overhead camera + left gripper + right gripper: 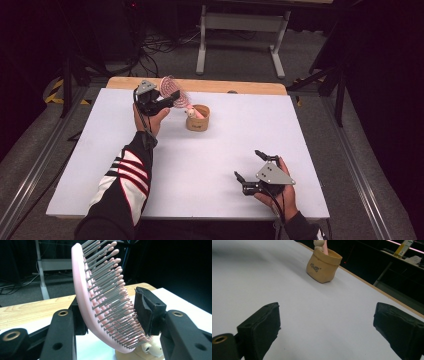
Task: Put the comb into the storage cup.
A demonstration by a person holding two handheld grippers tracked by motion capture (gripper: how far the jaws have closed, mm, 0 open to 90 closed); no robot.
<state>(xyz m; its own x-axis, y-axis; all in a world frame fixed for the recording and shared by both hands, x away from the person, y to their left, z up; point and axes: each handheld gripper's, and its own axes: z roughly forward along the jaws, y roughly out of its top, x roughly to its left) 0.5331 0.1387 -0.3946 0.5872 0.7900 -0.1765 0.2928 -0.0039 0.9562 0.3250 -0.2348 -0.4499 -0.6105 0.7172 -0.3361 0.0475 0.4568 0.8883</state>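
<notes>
- White table [210, 165]: carries everything; the tan pot is the landmark used below.
- Tan pot [198, 119]: stands toward the table's far side, with a small cream figure [319, 243] rising from its mouth.
- Pink hairbrush [100, 297]: held up and tilted, its lower end at the pot's mouth and its head rising up and away from the pot on the far-left side.
- Left gripper [165, 101]: just left of the pot, clamped on the brush. One jaw sits behind the pink back, the other against the bristle tips, so the brush lies between the two.
- Right gripper [250, 164]: well apart from the pot on the near-right side, jaws spread wide, holding nothing.
- Step in hand, as a judgement: the brush is either entering or leaving the pot; which cannot be told. Either move calls for a steady, near-vertical path that avoids tipping the light pot.
</notes>
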